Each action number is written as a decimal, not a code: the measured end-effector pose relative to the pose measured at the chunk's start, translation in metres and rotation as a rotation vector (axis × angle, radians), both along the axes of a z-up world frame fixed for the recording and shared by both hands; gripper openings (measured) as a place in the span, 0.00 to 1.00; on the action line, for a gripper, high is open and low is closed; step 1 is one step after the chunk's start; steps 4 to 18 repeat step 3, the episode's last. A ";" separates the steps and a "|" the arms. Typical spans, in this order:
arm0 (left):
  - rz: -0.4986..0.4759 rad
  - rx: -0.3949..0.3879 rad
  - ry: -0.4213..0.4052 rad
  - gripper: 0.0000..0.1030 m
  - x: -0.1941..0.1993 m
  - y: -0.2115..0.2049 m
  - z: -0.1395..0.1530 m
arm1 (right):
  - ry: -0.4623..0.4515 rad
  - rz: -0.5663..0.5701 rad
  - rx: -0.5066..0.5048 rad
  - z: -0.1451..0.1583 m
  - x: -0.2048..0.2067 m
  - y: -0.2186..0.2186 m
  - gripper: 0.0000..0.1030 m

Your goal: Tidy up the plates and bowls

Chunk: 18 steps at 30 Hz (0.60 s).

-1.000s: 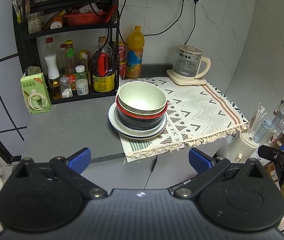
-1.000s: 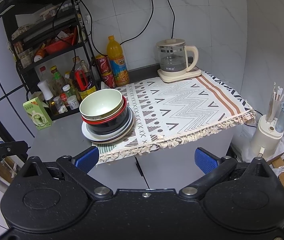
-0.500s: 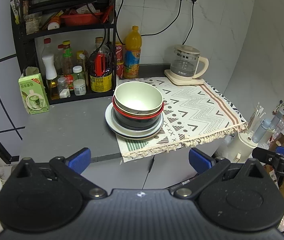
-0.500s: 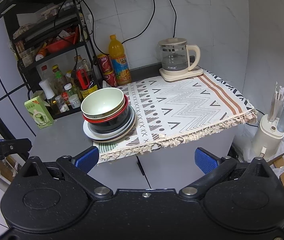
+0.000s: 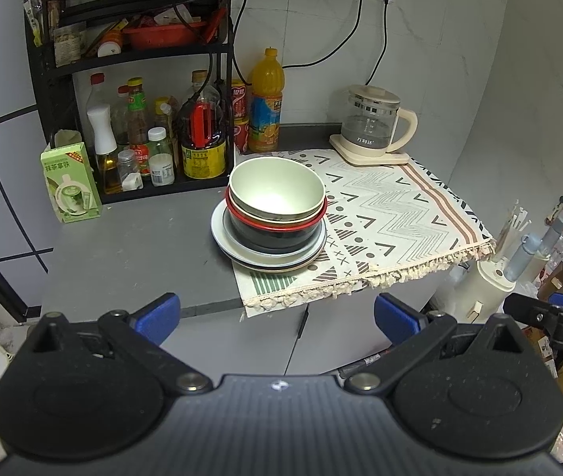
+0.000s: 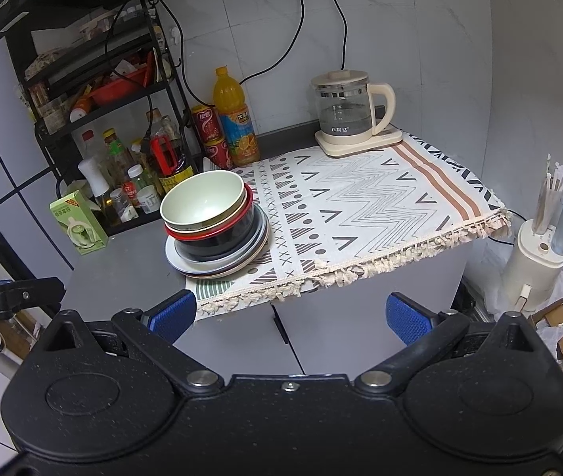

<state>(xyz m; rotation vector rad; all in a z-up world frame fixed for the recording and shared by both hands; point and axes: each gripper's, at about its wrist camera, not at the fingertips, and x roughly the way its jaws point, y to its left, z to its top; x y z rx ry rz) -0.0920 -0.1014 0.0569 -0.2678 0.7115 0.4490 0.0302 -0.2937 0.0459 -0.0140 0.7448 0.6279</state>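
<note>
A stack of dishes sits at the left edge of the patterned cloth [image 5: 396, 214] [image 6: 380, 202]. On top is a pale green bowl [image 5: 277, 188] [image 6: 204, 198], nested in a red-rimmed black bowl [image 5: 277, 232] [image 6: 210, 242], over several plates [image 5: 242, 256] [image 6: 218, 267]. My left gripper [image 5: 277, 317] hangs open in front of the counter, short of the stack, with nothing between its blue pads. My right gripper [image 6: 291, 315] is likewise open and empty, below the cloth's fringe.
A black rack [image 5: 135, 59] [image 6: 95, 91] with bottles stands behind the stack, a green carton [image 5: 69, 182] [image 6: 79, 224] at its left. An orange juice bottle [image 5: 266, 103] [image 6: 236, 119] and a glass kettle [image 5: 372, 127] [image 6: 345, 107] stand at the back. A white holder [image 6: 535, 265] stands right of the counter.
Both grippers have drifted slightly, so the stack and counter shift a little in each view. Both stay open and empty; nothing on the counter has moved.
</note>
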 end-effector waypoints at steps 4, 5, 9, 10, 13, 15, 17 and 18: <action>0.005 0.001 0.008 1.00 0.000 0.000 0.000 | 0.001 -0.001 0.000 0.000 0.000 0.000 1.00; 0.005 0.001 0.008 1.00 0.000 0.000 0.000 | 0.001 -0.001 0.000 0.000 0.000 0.000 1.00; 0.005 0.001 0.008 1.00 0.000 0.000 0.000 | 0.001 -0.001 0.000 0.000 0.000 0.000 1.00; 0.005 0.001 0.008 1.00 0.000 0.000 0.000 | 0.001 -0.001 0.000 0.000 0.000 0.000 1.00; 0.005 0.001 0.008 1.00 0.000 0.000 0.000 | 0.001 -0.001 0.000 0.000 0.000 0.000 1.00; 0.005 0.001 0.008 1.00 0.000 0.000 0.000 | 0.001 -0.001 0.000 0.000 0.000 0.000 1.00; 0.005 0.001 0.008 1.00 0.000 0.000 0.000 | 0.001 -0.001 0.000 0.000 0.000 0.000 1.00; 0.005 0.001 0.008 1.00 0.000 0.000 0.000 | 0.001 -0.001 0.000 0.000 0.000 0.000 1.00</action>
